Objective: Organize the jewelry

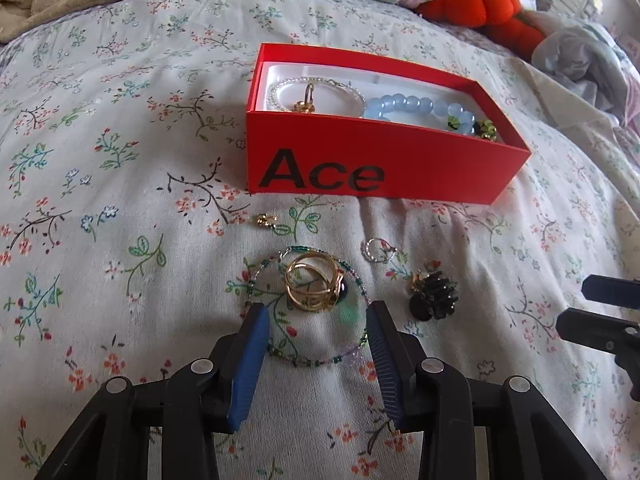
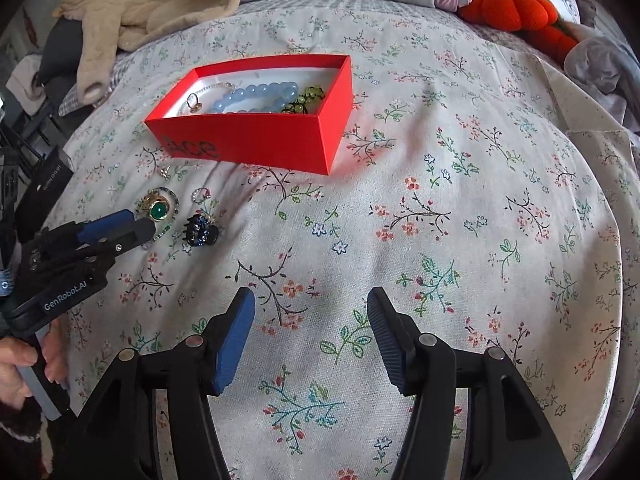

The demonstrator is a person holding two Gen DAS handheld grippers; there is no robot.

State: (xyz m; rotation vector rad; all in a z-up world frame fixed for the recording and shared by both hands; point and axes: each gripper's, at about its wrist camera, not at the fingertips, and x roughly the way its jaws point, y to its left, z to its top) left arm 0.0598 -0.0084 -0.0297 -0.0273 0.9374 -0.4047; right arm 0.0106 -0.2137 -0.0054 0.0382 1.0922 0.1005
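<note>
- The left gripper (image 1: 316, 312) hangs low over the floral bedspread (image 1: 120, 160), its blue-padded fingers (image 1: 250, 356) spread wide and grasping nothing.
- Just ahead of its tips lies a gold wire ring with a dark green stone (image 1: 318, 286), resting inside the loop of a thin green beaded bracelet (image 1: 316, 360) that passes between the two pads.
- To the right of that ring sits a black spiky earring (image 1: 434, 296), and just behind it a small silver beaded ring (image 1: 376, 250).
- A tiny gold earring (image 1: 266, 221) lies apart on the cloth, near the front wall of the red box (image 1: 360, 160) printed "Ace".
- Inside the box a pale blue bead bracelet (image 1: 420, 108) fills the right half, with green-and-black pieces (image 1: 480, 128) at its end; a pearl strand (image 1: 304, 84) and a gold ring (image 1: 306, 100) lie in the left half.
- The right gripper (image 2: 312, 304) is released too, jaws well apart over bare cloth, far from the loose jewelry.
- From the right wrist view the left gripper's tips seem to hover just short of the green-stone ring; whether they touch the bracelet is hard to tell.
- An orange plush toy (image 1: 472, 4) and a beige blanket (image 2: 152, 0) lie at the far edge of the bed.
</note>
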